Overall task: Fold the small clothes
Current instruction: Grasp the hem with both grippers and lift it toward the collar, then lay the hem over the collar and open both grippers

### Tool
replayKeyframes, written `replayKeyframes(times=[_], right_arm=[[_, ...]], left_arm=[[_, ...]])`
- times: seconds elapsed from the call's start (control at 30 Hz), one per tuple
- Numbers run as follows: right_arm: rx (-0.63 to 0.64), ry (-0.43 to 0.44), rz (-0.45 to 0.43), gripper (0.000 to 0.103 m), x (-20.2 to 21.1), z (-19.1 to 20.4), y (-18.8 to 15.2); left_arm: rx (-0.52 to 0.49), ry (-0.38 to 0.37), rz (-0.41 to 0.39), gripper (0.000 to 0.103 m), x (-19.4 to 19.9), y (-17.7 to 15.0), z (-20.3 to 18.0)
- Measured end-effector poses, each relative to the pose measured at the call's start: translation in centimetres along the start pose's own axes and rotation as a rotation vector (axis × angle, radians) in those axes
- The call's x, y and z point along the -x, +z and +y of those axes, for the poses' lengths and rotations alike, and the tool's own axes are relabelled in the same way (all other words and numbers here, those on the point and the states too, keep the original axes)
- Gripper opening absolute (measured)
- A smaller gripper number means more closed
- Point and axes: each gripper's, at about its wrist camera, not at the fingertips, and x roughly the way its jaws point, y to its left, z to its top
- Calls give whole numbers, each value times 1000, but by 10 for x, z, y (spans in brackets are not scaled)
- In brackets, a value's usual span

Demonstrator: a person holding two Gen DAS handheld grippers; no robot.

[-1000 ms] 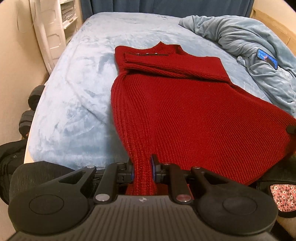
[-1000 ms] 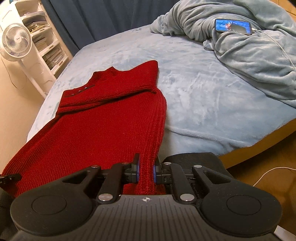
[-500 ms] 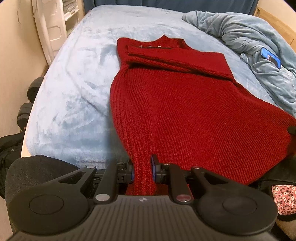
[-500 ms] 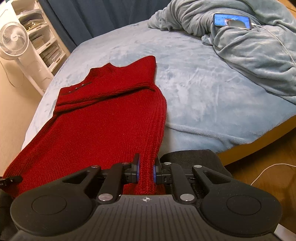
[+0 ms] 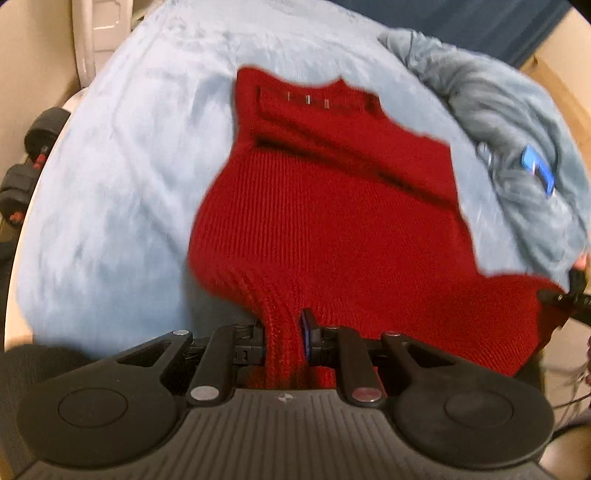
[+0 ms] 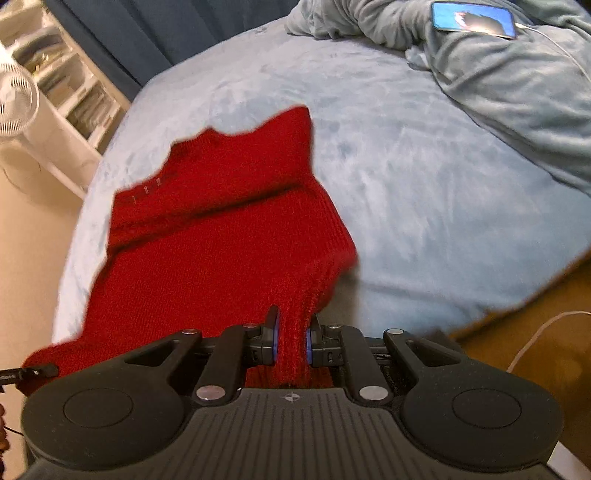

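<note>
A red knit sweater (image 5: 325,221) lies spread on a pale blue bed (image 5: 110,184), its collar end toward the far edge and its hem drawn up at the near edge, where two grippers hold it. The left gripper (image 5: 282,341) is clamped on the hem's left corner, ribbed fabric bunched between its blue-padded fingers. The right gripper (image 6: 291,341) is clamped on the hem's right corner in the same manner, the knit rising into its jaws from the bed's near edge. In the left wrist view, the right gripper's black tip shows at the sweater's far right corner. A folded sleeve lies across the upper chest, with a short row of pale buttons just below the collar; motion blur softens the edges, so the exact lie of the folds is hard to make out. A rumpled grey-blue blanket (image 6: 498,85) is heaped at the bed's far right corner, with a lit phone (image 6: 472,18) resting on it, well apart from the sweater. A white fan (image 6: 16,99) stands beside the bed's left edge.
</note>
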Motion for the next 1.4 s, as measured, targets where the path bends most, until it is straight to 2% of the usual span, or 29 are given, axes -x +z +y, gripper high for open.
replayKeyframes(times=[0.07,0.13,0.2,0.23,0.27,0.3,0.33,0.37,0.4,0.43,0.47,0.53,0.6,0.7,0.77,0.8,0.83,0.87,0.9,1.0,1.1,1.2,1.3,1.33,1.37,1.4], right_arm=[[-20,29,-4,13,-11,5,42],[-35,50,-7,13,-30,10,88],[-60,55,-15,13,-63,14,142],[-113,43,-26,13,-87,13,172],[-167,25,-39,16,-109,11,196],[-208,7,-59,26,-128,6,215],[-270,-18,-93,36,-150,-1,233],[-314,-38,-129,62,-162,-7,240],[-346,-42,-168,71,-170,-14,243],[-376,-25,-204,70,-176,-22,241],[-385,6,-216,70,-179,-29,238],[-367,43,-227,70,-187,-42,220],[-335,14,-246,70,-197,-50,202],[-349,-41,-207,70,-222,-63,180],[-374,-29,-185,70,-234,-66,168],[-368,-15,-189,62,-237,-65,165],[-343,1,-199,52,-236,-60,163],[-308,0,-206,20,-235,-54,162],[-268,-20,-227,13,-231,-47,163],[-207,-45,-295,11,-212,-35,165],[-250,-56,-312,11,-204,-46,160],[-248,-100,-259,11,-228,-54,155],[-255,-79,-246,12,-241,-54,153],[-253,-70,-253,13,-240,-54,154],[-251,-54,-258,18,-239,-54,155],[-251,-45,-262,21,-237,-53,156]], left_arm=[[21,-14,-17,17,-3,42,1],[31,3,-52,17,-12,98,2],[31,33,-83,17,-30,155,2],[52,31,-91,18,-44,185,5],[72,28,-98,25,-65,217,9],[96,47,-109,31,-85,244,15],[134,77,-117,43,-102,265,22],[178,128,-135,58,-118,284,30],[207,171,-162,65,-126,295,35],[232,195,-191,82,-132,302,41],[236,192,-213,88,-135,305,44],[189,165,-233,90,-143,299,50],[146,170,-220,90,-154,284,55],[109,167,-160,90,-180,260,61],[111,146,-126,90,-193,249,62],[105,150,-119,89,-198,247,61],[84,168,-135,70,-199,246,57],[52,175,-166,25,-198,244,52],[40,155,-173,16,-195,245,51],[56,163,-227,16,-182,248,49],[107,149,-230,16,-183,248,64],[145,141,-186,17,-204,244,77],[173,133,-208,27,-203,245,79],[168,117,-224,39,-199,247,80],[155,115,-238,64,-195,250,78],[143,131,-254,75,-192,255,76]])
